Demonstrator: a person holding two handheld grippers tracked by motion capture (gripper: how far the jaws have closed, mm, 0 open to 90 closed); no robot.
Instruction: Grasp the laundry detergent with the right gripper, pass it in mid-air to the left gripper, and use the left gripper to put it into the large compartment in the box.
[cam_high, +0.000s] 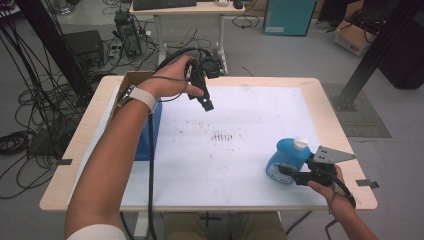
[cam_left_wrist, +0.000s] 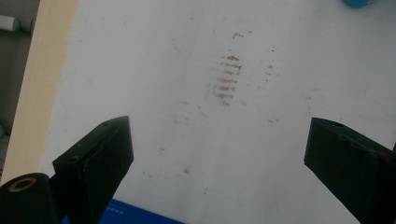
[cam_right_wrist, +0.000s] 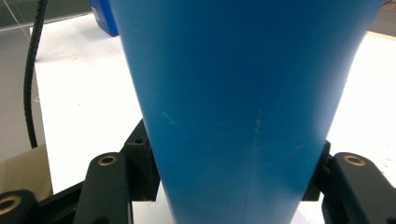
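Note:
A blue bottle (cam_high: 289, 154) with a white cap (cam_high: 301, 143) lies tilted at the front right of the white mat (cam_high: 225, 170). My right gripper (cam_high: 286, 173) is shut on its lower body. In the right gripper view the blue bottle (cam_right_wrist: 243, 93) sits between the two black jaws, which press its sides, so my right gripper (cam_right_wrist: 233, 179) holds it. My left gripper (cam_high: 206, 104) hangs in the air over the back left of the mat. In the left gripper view my left gripper (cam_left_wrist: 219, 140) is wide open with nothing between its jaws.
A blue box (cam_high: 150, 131) and a cardboard box (cam_high: 131, 82) stand at the table's left side. Brown stains (cam_high: 222, 136) mark the mat's middle. A black cable (cam_high: 150, 170) hangs from the left gripper. Another desk (cam_high: 185, 10) and floor cables lie beyond the wooden table edge (cam_high: 340, 125).

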